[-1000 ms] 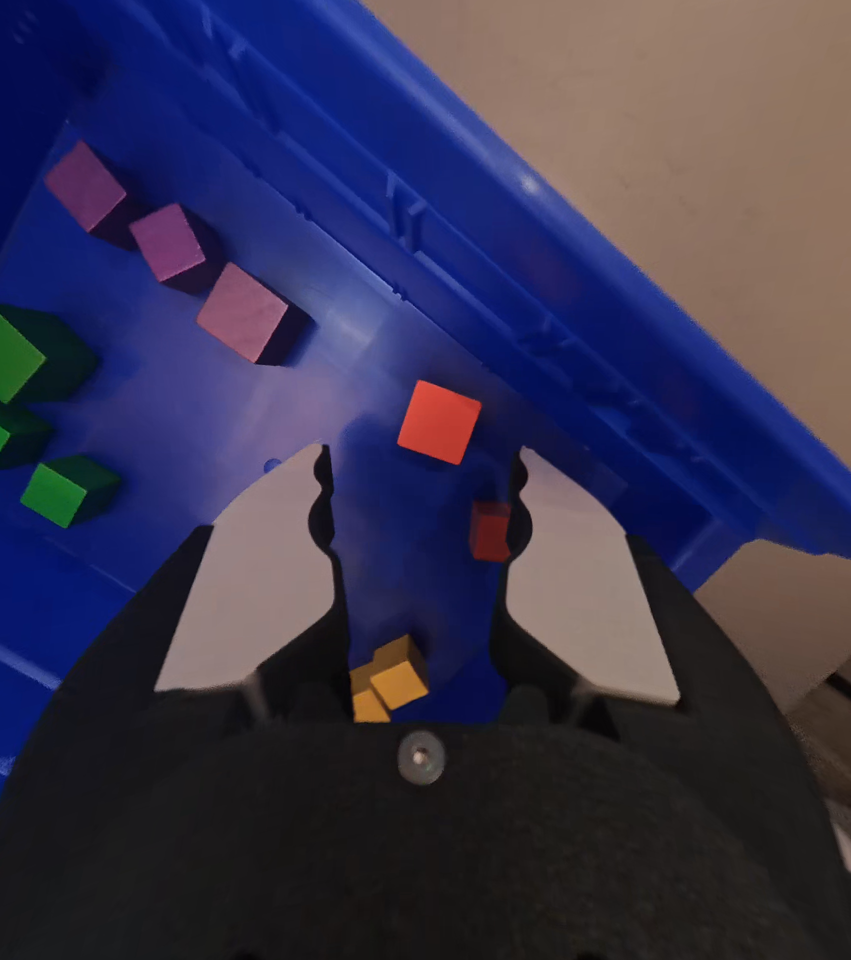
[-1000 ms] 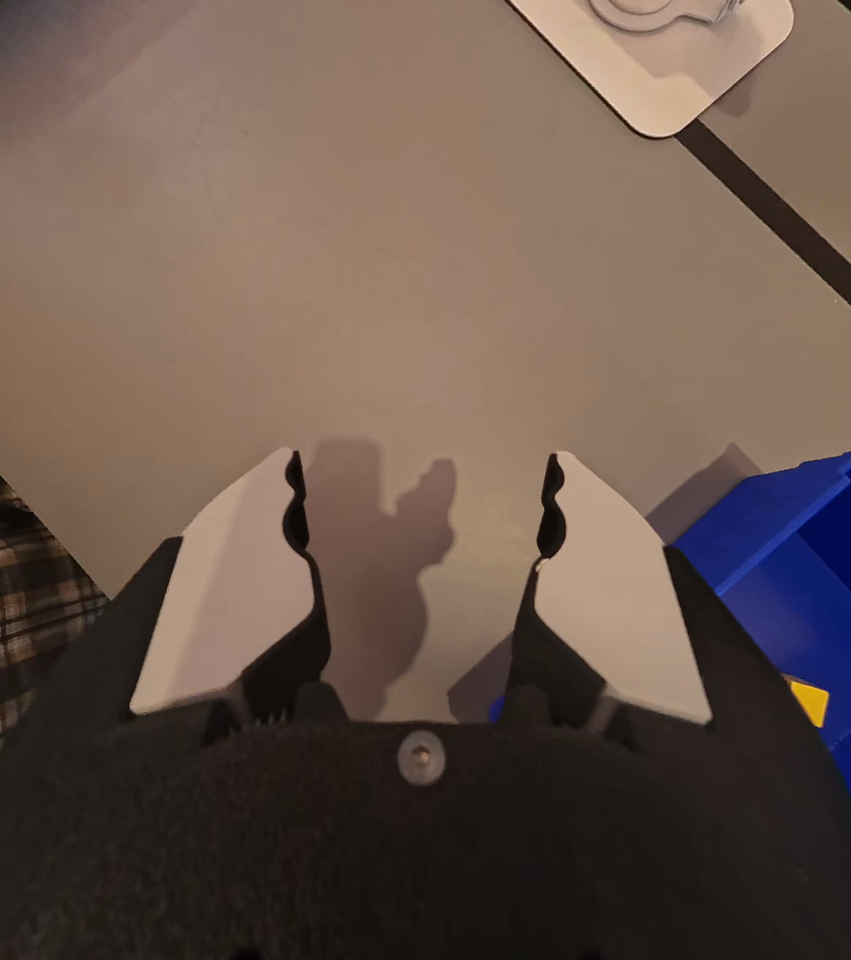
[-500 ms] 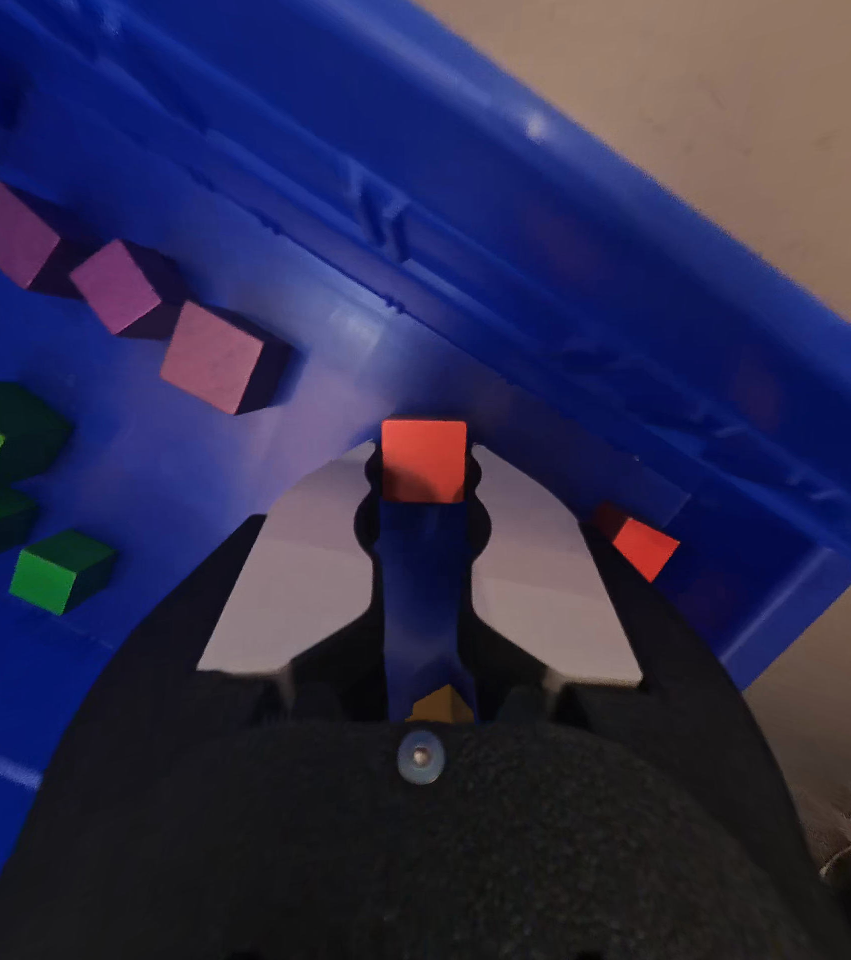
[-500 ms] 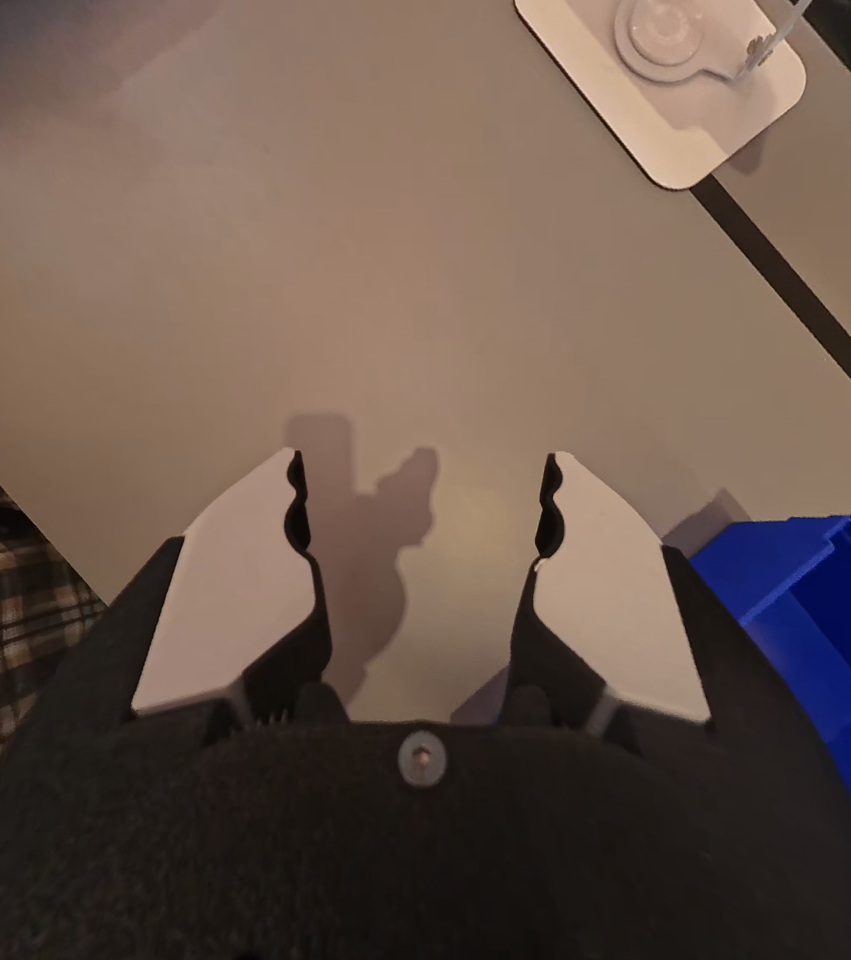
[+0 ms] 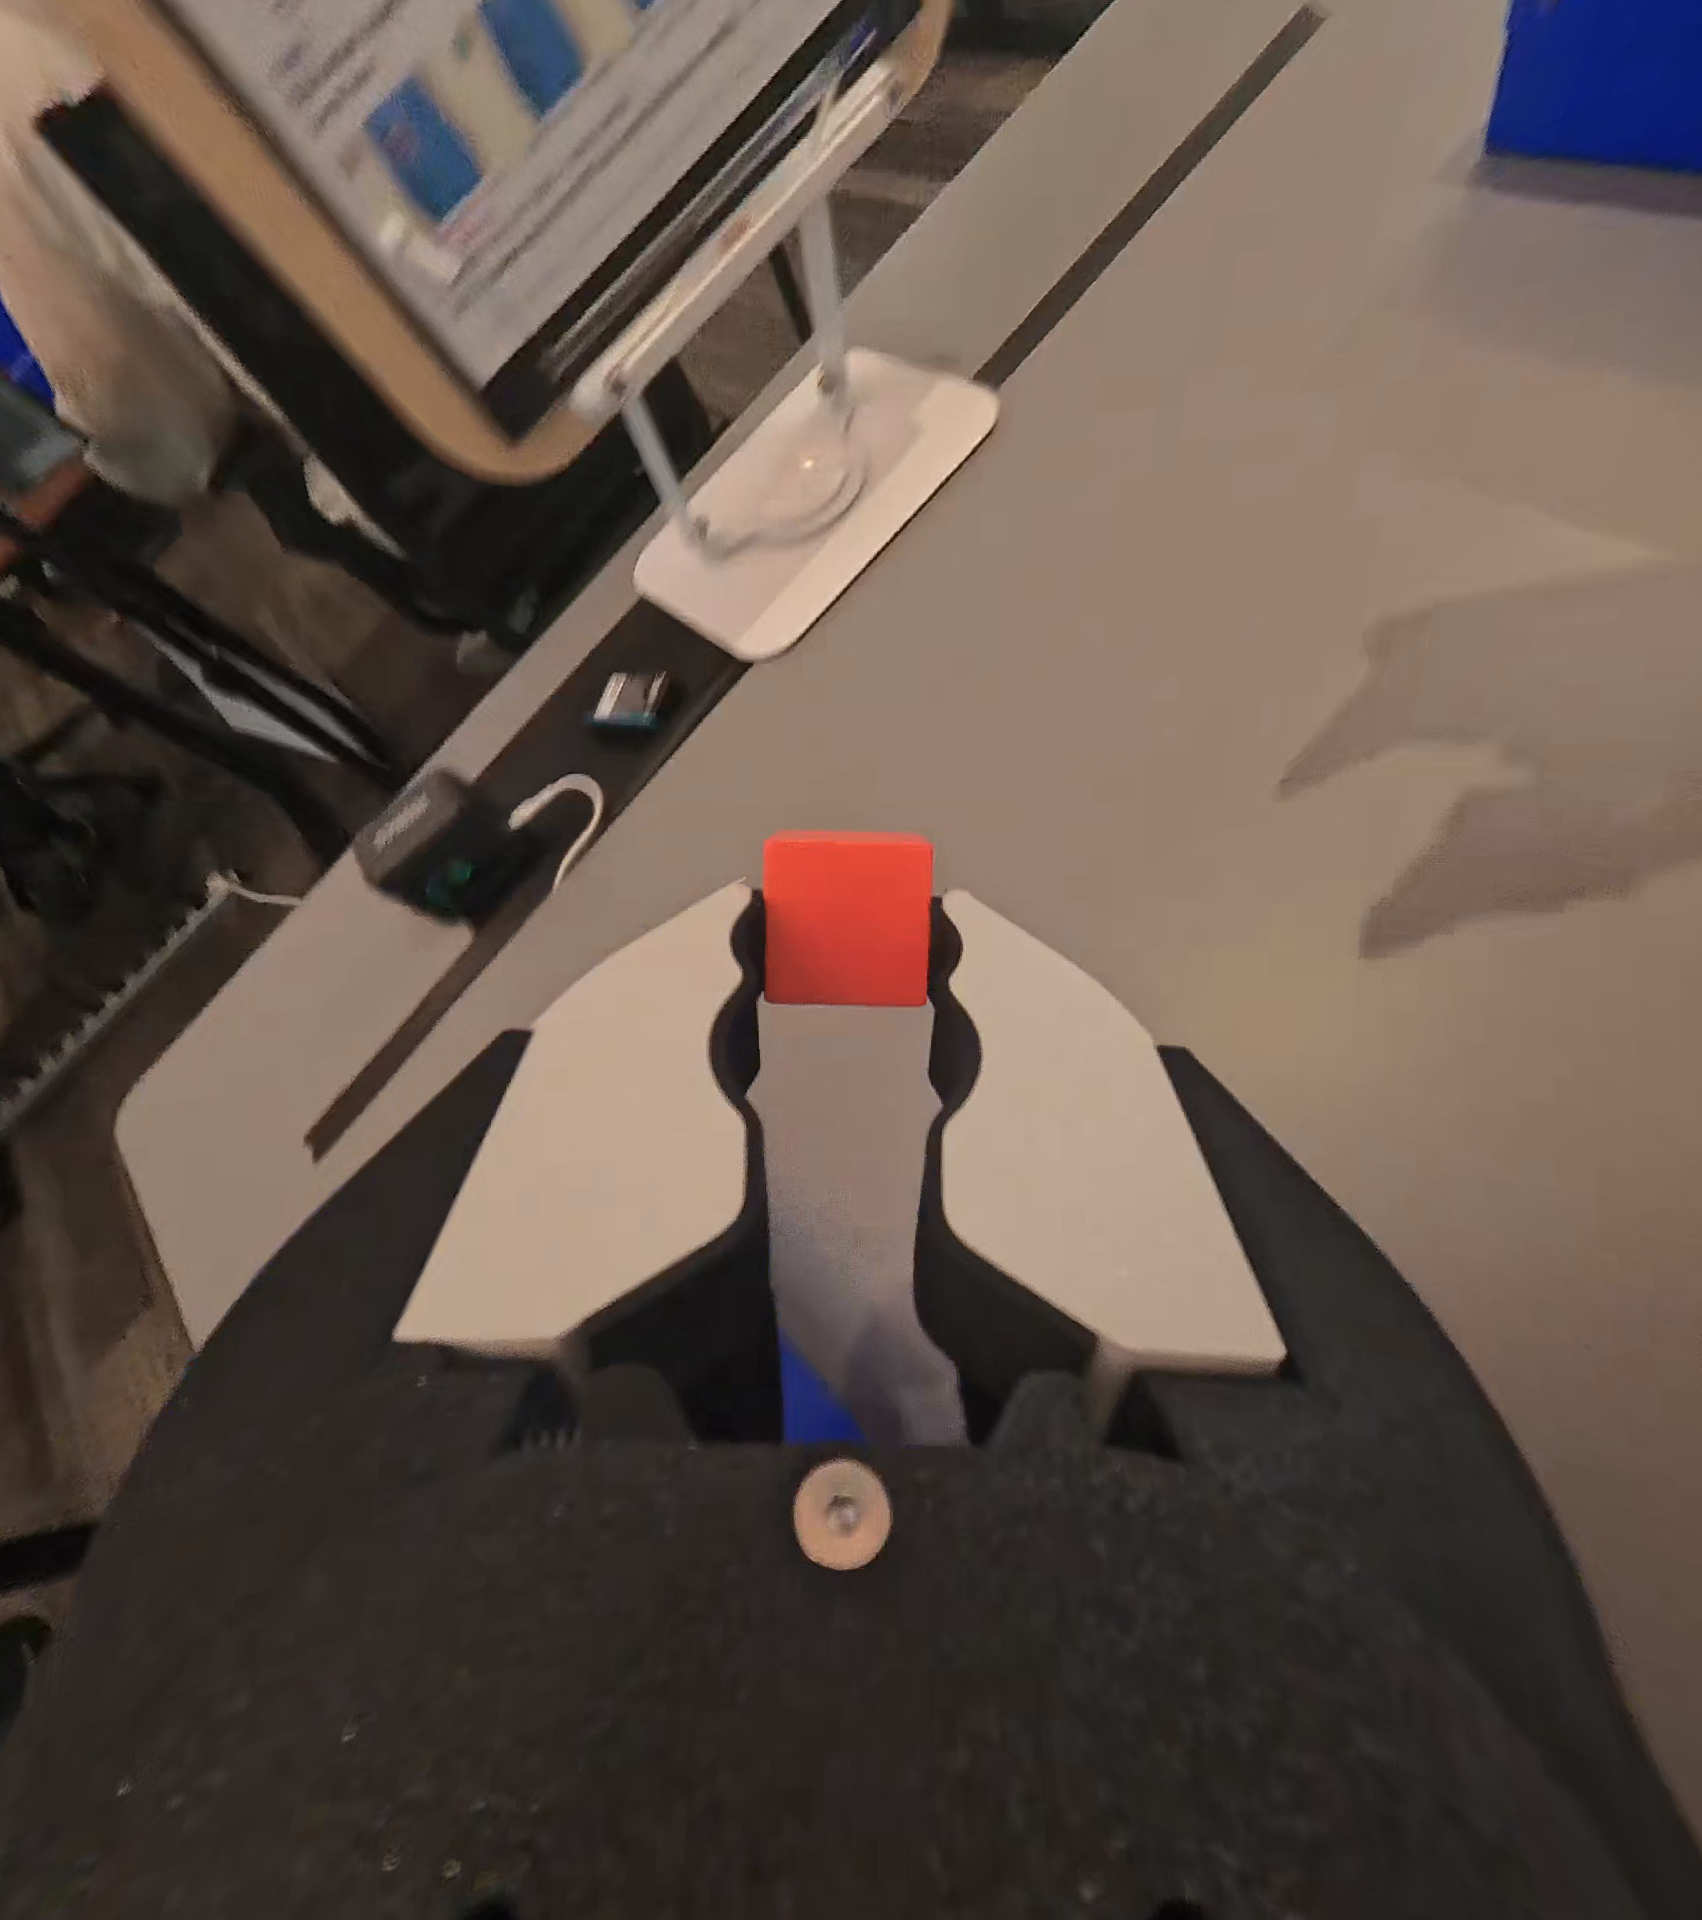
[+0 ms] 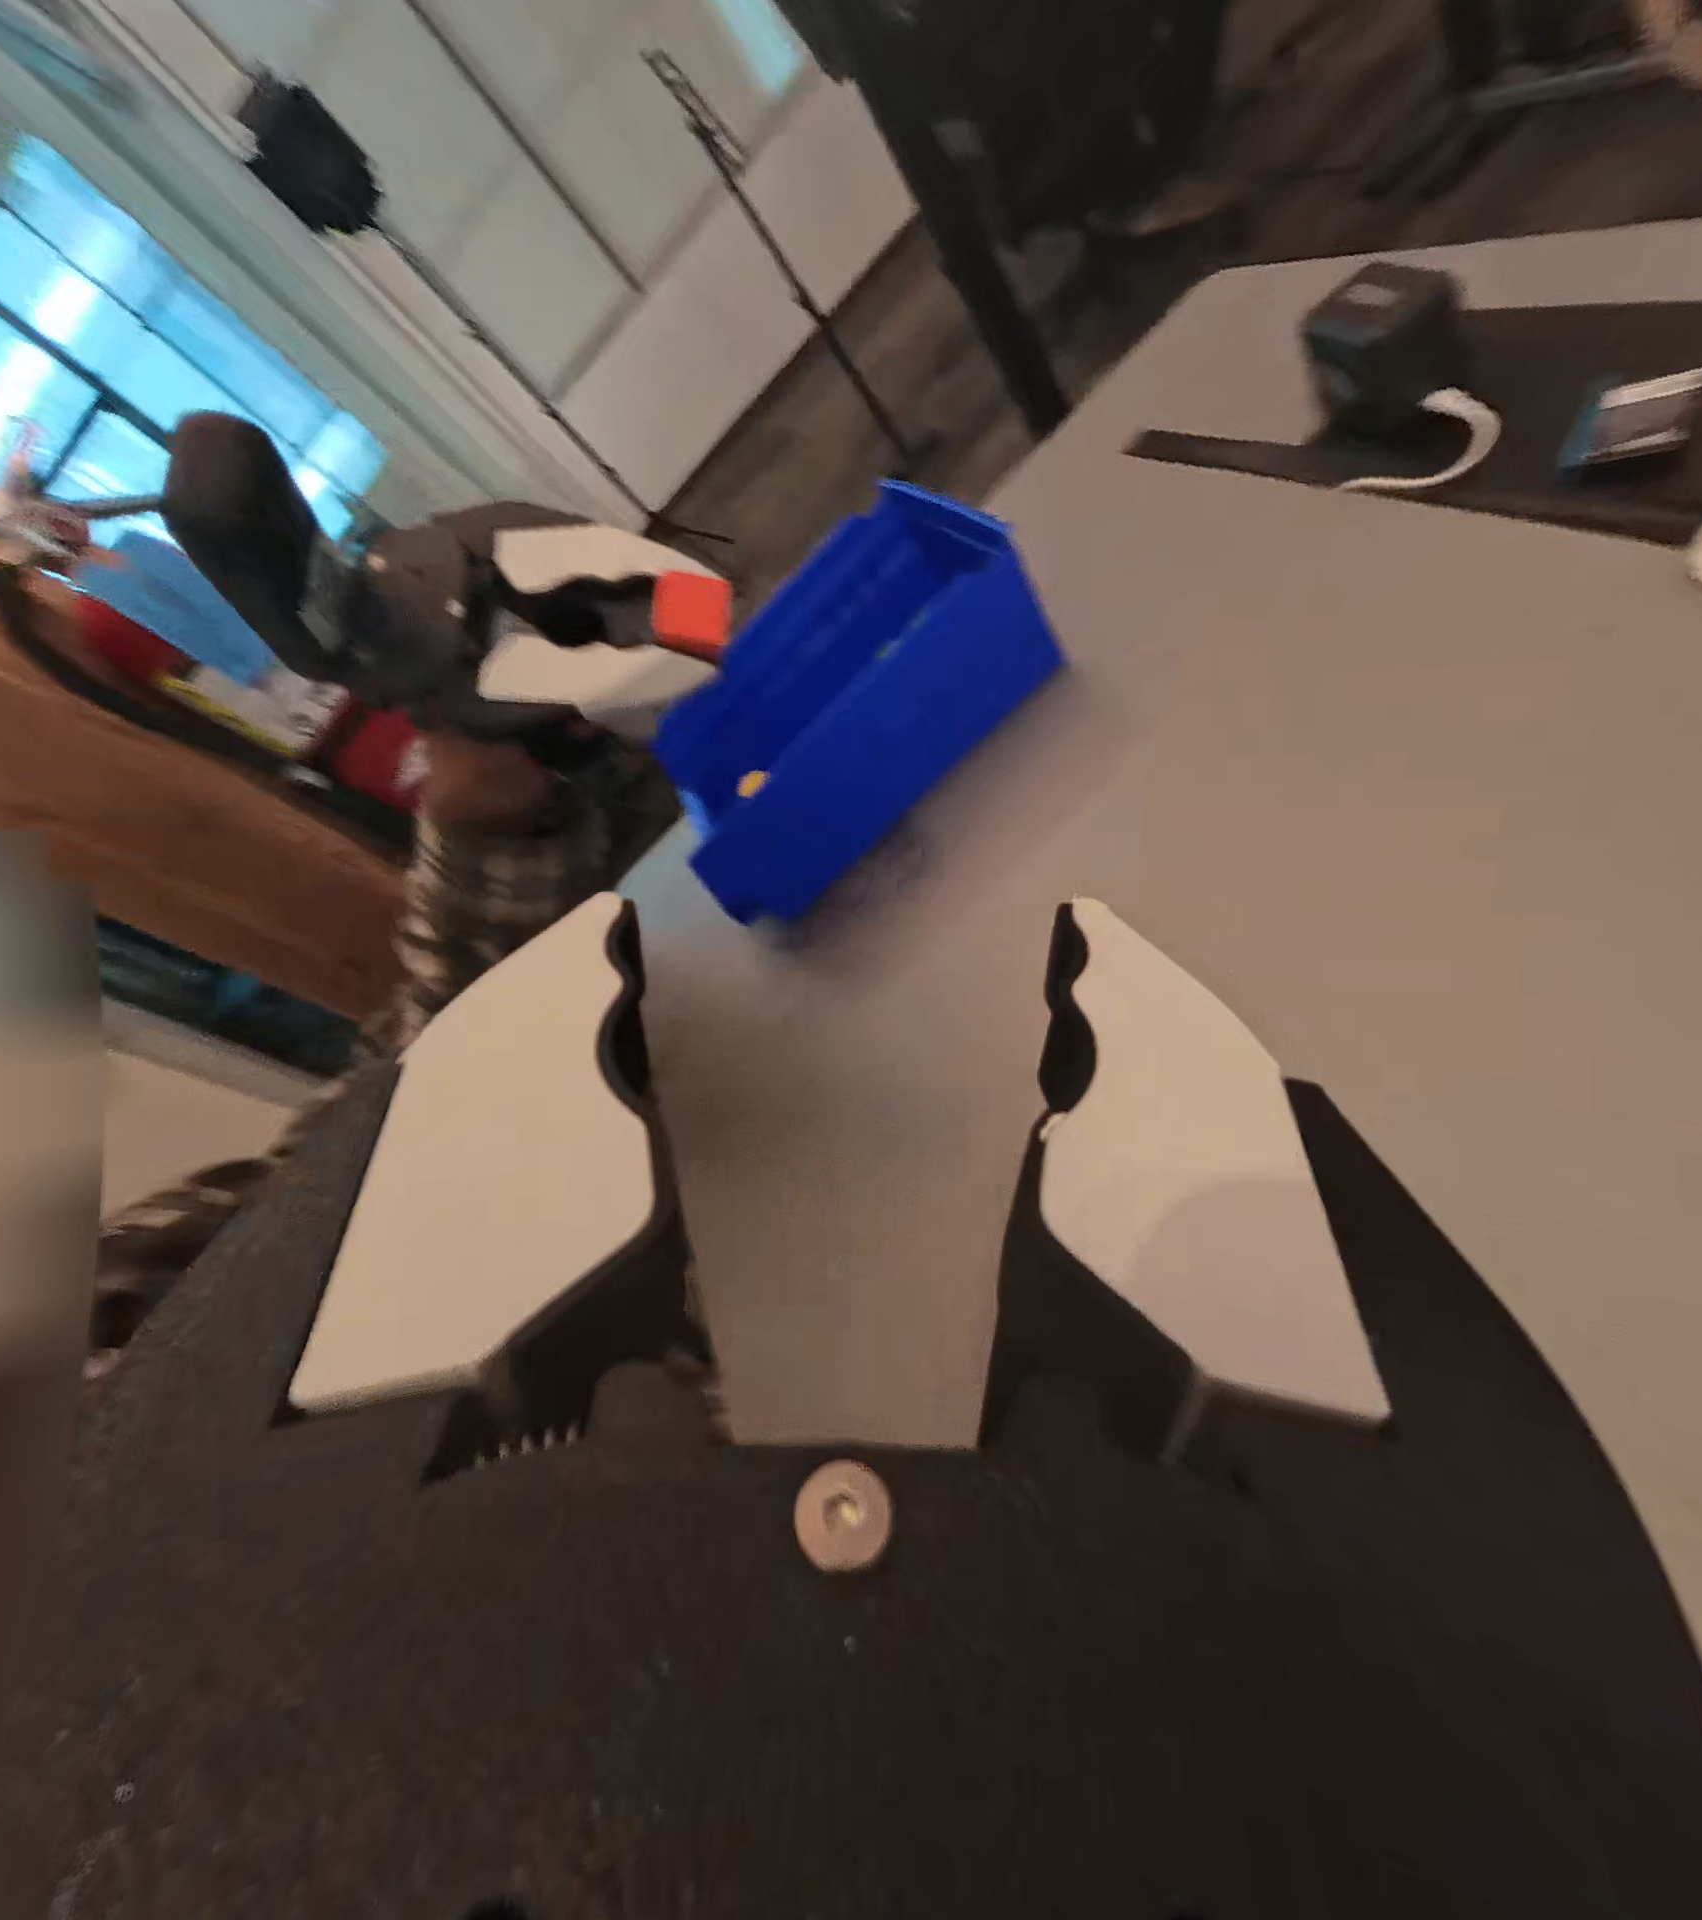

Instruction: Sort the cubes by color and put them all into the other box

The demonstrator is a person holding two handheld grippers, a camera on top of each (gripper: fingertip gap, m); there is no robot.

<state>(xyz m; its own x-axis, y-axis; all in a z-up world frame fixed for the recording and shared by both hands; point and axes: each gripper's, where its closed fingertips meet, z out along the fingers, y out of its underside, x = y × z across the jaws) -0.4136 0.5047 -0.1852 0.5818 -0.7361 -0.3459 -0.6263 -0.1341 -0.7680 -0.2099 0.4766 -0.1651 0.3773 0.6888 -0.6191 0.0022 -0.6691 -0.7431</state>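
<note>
One red cube (image 5: pixel 846 920) in sight, pinched at the very tips of the left gripper (image 5: pixel 845 935), white fingers (image 5: pixel 618 1122) drawn in against its two sides, carried in the air above the grey table (image 5: pixel 1346 623). Same cube (image 6: pixel 691 611) and left gripper (image 6: pixel 641 623) seen from the right wrist view, just above and beside one blue box (image 6: pixel 857 717), with one small yellow piece (image 6: pixel 751 783) showing inside, too blurred to count further. Second blue box (image 5: pixel 1657 83) far off at a table corner. Right gripper (image 6: pixel 845 1039) spread wide, holding nothing, touching nothing, over bare table. One monitor stand (image 5: pixel 816 509), one black charger (image 5: pixel 431 842) behind.
</note>
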